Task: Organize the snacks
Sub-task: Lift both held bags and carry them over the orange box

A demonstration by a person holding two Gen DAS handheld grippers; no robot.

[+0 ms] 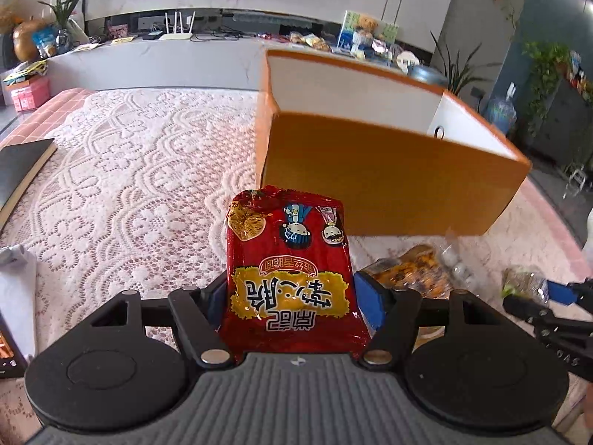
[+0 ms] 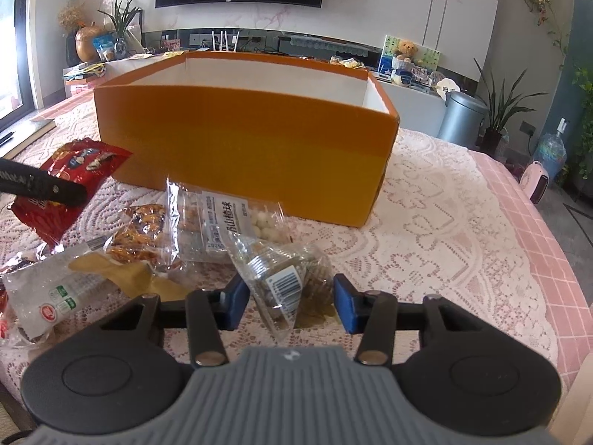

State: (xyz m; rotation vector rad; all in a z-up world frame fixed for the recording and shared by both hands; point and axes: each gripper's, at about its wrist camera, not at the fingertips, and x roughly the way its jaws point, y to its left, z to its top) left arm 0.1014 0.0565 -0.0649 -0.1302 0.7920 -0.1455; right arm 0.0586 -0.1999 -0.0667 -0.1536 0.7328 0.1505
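Living room, lace-covered table (image 2: 444, 200) with an orange box (image 2: 244, 148) standing open-topped in the middle; box is the landmark for everything below.

Red noodle packet (image 1: 289, 278) is clamped in the left gripper (image 1: 291, 296), pads pressing its two side edges at the lower half, top seam pointing toward the box's near wall. It looks lifted off the table, just short of that wall, not yet over the rim. Judgement: light, crinkly foil, slick surface, brittle contents that crush if squeezed harder. Side-edge hold is fine; the packet's flat body keeps it from folding.

Clear triangular packet (image 2: 285, 278) with the barcode label sits in front of the box's near wall, between the fingers of the right gripper (image 2: 289, 302). Jaws at a middling width; left pad touches the film, right pad looks just short of it, so I can't tell if it's truly gripped. Judgement: very light, soft film, puffy, will slip or deform. Better taken across the bulky middle than at the thin seam corner.

Rest of the pile lies left of that packet, in front of the box:
- clear bag of white balls (image 2: 255, 218), nearest the box wall
- orange crispy snack bag (image 2: 141, 233)
- white-and-clear bag with yellow contents (image 2: 74, 289), farthest from the box

All soft film, light; expect them to drag neighbours when one is lifted.
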